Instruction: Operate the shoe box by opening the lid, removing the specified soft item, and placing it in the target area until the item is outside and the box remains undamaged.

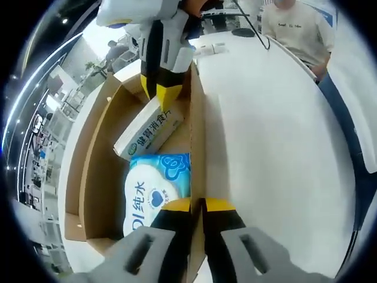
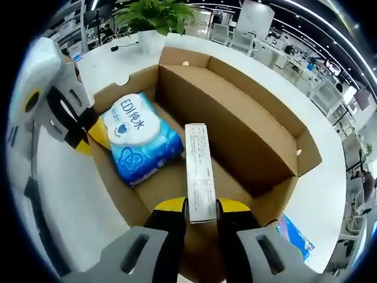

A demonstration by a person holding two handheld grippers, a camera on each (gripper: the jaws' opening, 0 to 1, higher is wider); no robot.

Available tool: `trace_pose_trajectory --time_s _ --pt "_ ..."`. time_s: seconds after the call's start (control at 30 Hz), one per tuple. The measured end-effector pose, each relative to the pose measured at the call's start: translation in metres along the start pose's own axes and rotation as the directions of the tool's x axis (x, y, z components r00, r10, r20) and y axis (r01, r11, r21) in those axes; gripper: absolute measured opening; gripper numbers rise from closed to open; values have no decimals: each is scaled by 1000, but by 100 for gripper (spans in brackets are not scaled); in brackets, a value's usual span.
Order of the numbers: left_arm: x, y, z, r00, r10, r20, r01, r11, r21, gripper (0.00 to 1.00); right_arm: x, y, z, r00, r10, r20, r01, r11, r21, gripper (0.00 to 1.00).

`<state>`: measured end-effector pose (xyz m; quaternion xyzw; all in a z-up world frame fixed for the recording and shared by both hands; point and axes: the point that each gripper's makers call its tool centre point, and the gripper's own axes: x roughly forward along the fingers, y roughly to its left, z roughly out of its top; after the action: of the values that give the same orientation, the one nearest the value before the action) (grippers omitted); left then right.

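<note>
The box [image 2: 235, 135] is open on the white worktop [image 1: 277, 135], lid flap folded out to the far side in the right gripper view. Two things are inside.

One is a soft blue and white pack [image 2: 140, 141] of wipes, lying flat on the box floor at the end near the left gripper. Its label reads "EDI 纯水" with a heart mark under it. In the left gripper view the same pack [image 1: 154, 194] shows "纯水" clearly.

The other is a long slim carton [image 1: 150, 131], white with green Chinese lettering, looks like "健胃消食" plus more I can't make out. In the right gripper view its narrow printed side [image 2: 199, 171] faces up, print too small to read. Its long axis runs along the length of the box.

The right gripper [image 2: 200, 212] is pinching the near end of that carton, jaws closed in on both sides. It also shows in the left gripper view [image 1: 162, 94], coming down onto the carton's far end.

The left gripper [image 1: 197, 206] has its jaws nearly together, straddling the box's side wall, one jaw inside by the pack and one outside.

Potted plant [image 2: 154, 20] sits past the box, and a person [image 1: 291, 29] sits across the worktop.
</note>
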<state>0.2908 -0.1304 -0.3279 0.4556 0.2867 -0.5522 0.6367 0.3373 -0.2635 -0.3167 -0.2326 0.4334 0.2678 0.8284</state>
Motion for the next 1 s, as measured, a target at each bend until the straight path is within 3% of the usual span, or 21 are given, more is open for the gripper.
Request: trace_pose_trajectory --time_s 0.27,0.4,0.5,0.73,1.0 --pt "0 0 0 1000 5 3 -5 1000 -4 5 5 1 -2 999 3 -40 -4 1000 -12 20" --pt "0 1 0 1000 1 2 -1 1000 -2 5 5 1 2 1000 11 -26 -11 1000 9 23" --pt "0 1 0 1000 0 3 0 1000 -2 5 6 2 11 999 35 16 -36 996 85 30" --pt "-1 1 0 1000 0 4 0 1000 -2 5 17 -1 25 994 94 58 -100 988 116 49" --pt "0 1 1 1000 4 12 -4 1000 2 5 38 4 16 988 151 -9 -150 987 64 51"
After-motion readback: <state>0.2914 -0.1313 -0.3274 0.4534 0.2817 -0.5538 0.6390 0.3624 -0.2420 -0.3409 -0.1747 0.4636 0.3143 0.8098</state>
